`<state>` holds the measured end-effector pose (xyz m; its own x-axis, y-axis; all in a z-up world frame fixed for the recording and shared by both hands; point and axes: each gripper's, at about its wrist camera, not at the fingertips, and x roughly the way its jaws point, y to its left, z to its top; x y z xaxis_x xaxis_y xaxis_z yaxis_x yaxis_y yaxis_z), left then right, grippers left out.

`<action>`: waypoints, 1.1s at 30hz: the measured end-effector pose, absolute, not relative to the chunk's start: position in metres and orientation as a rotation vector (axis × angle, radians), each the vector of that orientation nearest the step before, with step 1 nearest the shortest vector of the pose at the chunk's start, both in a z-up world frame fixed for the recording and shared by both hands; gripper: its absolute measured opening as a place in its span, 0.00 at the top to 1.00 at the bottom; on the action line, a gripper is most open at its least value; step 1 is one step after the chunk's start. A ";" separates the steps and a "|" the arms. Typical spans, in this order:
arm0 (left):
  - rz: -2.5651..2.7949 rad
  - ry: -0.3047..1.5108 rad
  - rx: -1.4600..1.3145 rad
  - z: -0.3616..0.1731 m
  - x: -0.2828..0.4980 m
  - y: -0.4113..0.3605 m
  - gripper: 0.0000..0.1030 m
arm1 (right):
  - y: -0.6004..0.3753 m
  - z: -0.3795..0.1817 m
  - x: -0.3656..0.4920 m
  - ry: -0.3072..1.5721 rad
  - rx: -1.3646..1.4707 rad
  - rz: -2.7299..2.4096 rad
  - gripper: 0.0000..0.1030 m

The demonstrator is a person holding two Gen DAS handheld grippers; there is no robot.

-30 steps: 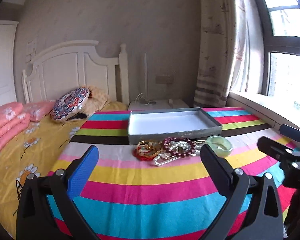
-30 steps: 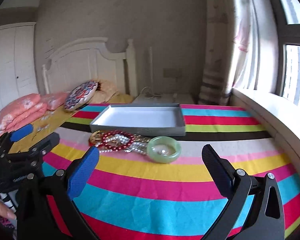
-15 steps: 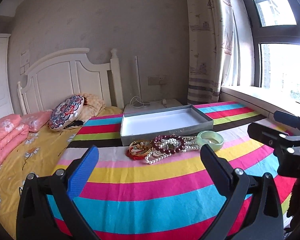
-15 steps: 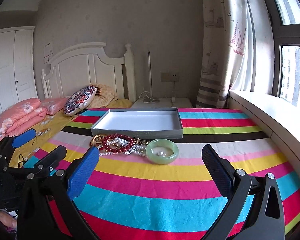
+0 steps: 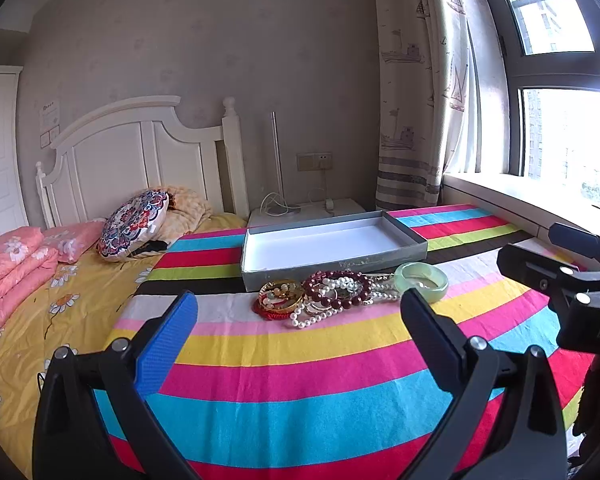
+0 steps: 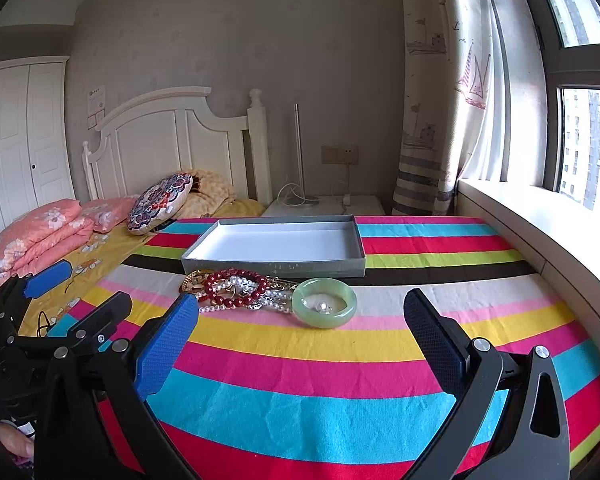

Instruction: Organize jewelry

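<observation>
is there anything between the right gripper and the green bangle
Nothing visible. The right gripper is open, and only bare striped cloth lies between it and the green bangle. The bead pile touches the bangle's left side, off the direct path.

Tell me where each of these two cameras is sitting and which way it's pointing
Left wrist: on the left gripper, looking along its open fingers over the striped cloth at the jewelry pile and empty grey box; the right gripper pokes in from the right edge.
Right wrist: on the right gripper, open, facing the same way; the left gripper shows at the left, a bit of hand below.
Shared: box, jewelry, green bangle, headboard, window.
</observation>
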<state>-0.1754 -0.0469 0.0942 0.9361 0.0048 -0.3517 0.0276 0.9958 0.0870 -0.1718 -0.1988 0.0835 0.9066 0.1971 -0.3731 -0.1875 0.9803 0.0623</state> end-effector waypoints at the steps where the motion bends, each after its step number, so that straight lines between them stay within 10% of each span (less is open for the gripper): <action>1: -0.012 0.359 0.091 0.094 -0.175 -0.047 0.02 | -0.199 0.083 -0.172 0.388 0.025 0.199 0.04; 33: -0.014 0.365 0.093 0.086 -0.174 -0.051 0.02 | -0.199 0.076 -0.165 0.420 0.020 0.210 0.04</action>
<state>-0.1738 -0.0510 0.0863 0.9342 0.0029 -0.3568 0.0306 0.9956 0.0882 -0.1646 -0.1988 0.0763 0.8917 0.2064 -0.4028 -0.1983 0.9782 0.0623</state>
